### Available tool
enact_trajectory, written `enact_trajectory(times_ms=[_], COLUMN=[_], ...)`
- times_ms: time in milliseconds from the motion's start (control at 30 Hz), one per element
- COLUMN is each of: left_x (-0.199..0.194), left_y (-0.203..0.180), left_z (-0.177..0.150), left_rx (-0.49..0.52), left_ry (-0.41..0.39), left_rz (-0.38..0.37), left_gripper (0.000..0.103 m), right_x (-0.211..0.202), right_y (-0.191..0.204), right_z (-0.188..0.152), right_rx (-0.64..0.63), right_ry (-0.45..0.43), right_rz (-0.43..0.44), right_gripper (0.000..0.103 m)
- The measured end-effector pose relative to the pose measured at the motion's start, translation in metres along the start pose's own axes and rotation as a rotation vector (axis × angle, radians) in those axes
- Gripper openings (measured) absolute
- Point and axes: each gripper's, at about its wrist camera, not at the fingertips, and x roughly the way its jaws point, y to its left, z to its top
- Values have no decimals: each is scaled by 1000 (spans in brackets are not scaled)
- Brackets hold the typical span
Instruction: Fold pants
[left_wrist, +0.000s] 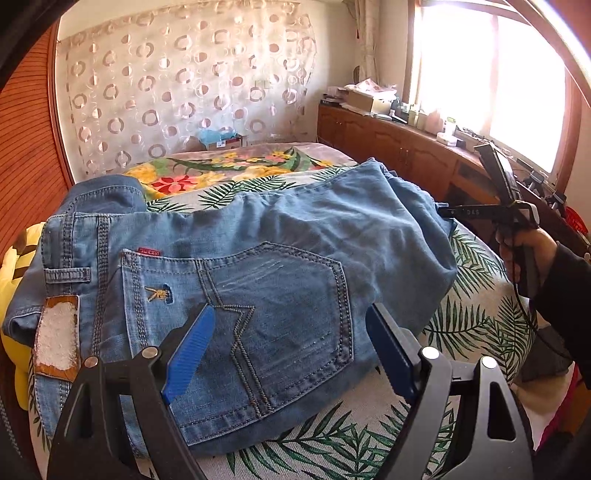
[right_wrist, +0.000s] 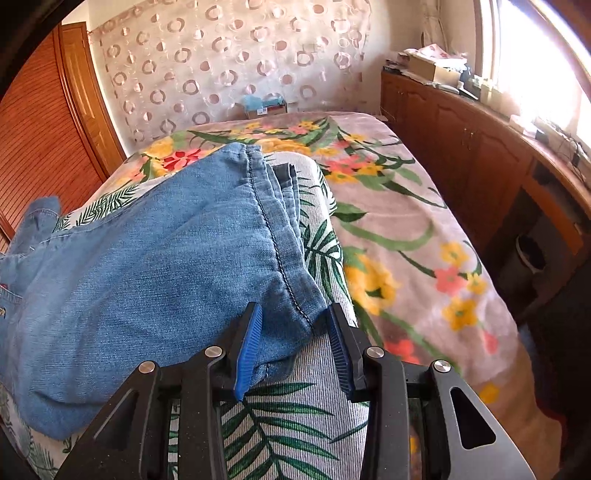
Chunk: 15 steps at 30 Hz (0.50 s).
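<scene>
The left tongs (left_wrist: 291, 354) are spread wide, low in the frame, over the back pocket (left_wrist: 251, 314) of the pants (left_wrist: 295, 229). The right tongs (right_wrist: 291, 347) are partly spread around the hem corner, not pinching it. The folded pants lie across the leaf-print cover (right_wrist: 280, 424) on the bed (right_wrist: 406, 236).

Blown-out window (left_wrist: 491, 85) glare, fisheye-warped edges

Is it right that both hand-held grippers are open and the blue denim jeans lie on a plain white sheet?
Not quite. The sheet is not plain white: the right wrist view shows green palm leaves printed on it. Both hand-held grippers, left and right, are open, and the blue denim jeans lie there.
</scene>
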Motion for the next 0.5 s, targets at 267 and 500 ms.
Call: enact_trajectory(times_ms=[267, 500], left_x=[-5, -24], left_y=[8, 26], left_z=[-4, -5], left_rx=[-18, -42], left_ry=[-2, -25], left_rz=[16, 37], left_gripper=[84, 84], right_x=[-27, -74], right_y=[16, 69], right_z=[7, 20], right_rx=[-60, -169], right_ry=[-87, -172], right_rz=[29, 123], right_gripper=[7, 7])
